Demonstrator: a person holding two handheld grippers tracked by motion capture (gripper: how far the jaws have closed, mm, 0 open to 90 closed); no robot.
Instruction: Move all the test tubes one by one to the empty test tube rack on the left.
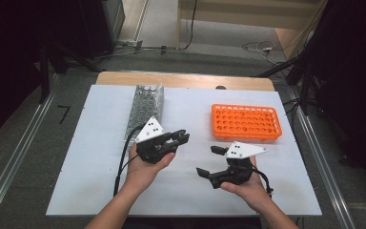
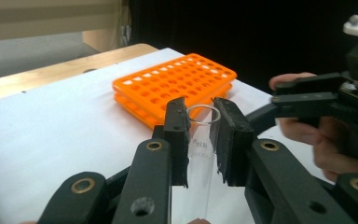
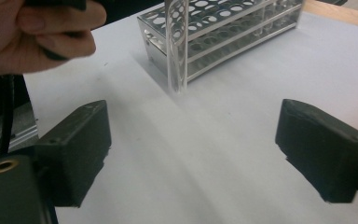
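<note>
A clear glass test tube (image 2: 201, 144) stands upright between the pads of my left gripper (image 2: 203, 114), which is shut on it just below its rim. In the high view the left gripper (image 1: 180, 139) is at mid-table, pointing right. My right gripper (image 1: 208, 161) sits a little right of it, open, with nothing between its jaws. From the right gripper (image 3: 196, 121) I see the tube (image 3: 176, 51) hanging just above the white sheet, ahead of the jaws and apart from them. An orange tube rack (image 1: 245, 121) lies at the right rear; its holes look empty.
A metal tube rack (image 1: 145, 107) stands at the left rear, close behind the hanging tube (image 3: 223, 32). A white sheet (image 1: 95, 157) covers the wooden table. Black cables trail from both grippers toward the near edge.
</note>
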